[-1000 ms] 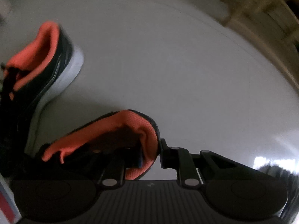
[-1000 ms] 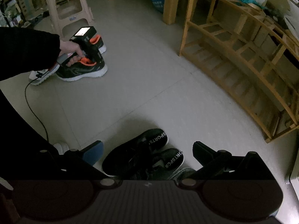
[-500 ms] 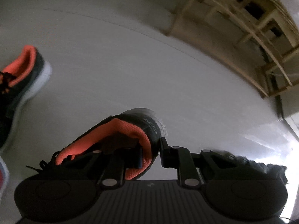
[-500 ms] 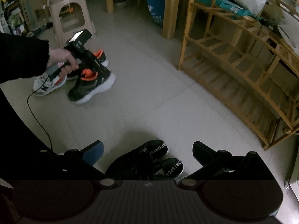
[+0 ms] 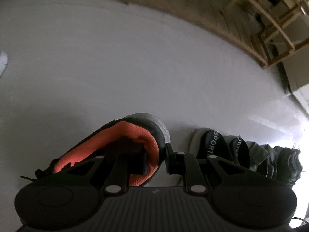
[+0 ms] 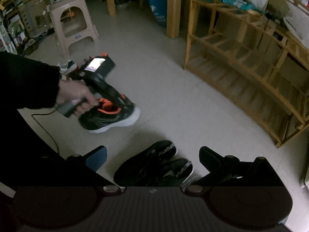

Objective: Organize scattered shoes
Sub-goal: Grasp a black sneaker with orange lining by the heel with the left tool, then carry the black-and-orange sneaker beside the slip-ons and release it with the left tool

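The two black shoes (image 5: 216, 145) are showing the word "SPORTS". The left gripper (image 5: 154, 154) is pinching the orange-lined sneaker (image 6: 112, 116) by its heel, long side lying across the floor (image 6: 164, 81), heel pointing right. The right gripper (image 6: 152, 154) is hanging wide open, holding nothing.

Left hand-held gripper (image 6: 123, 101) has carried orange-lined sneaker (image 6: 110, 116) toward black shoes (image 6: 154, 164)

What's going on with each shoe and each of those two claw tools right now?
Left gripper: shut on the heel collar of the orange-lined sneaker.
Orange-lined sneaker: held by the left gripper, carried over the floor.
Right gripper: open, holding nothing, above the black pair.
Black slip-on pair: side by side on the floor.
White sneaker: on the floor near the stool, mostly hidden.
Stool: upright.
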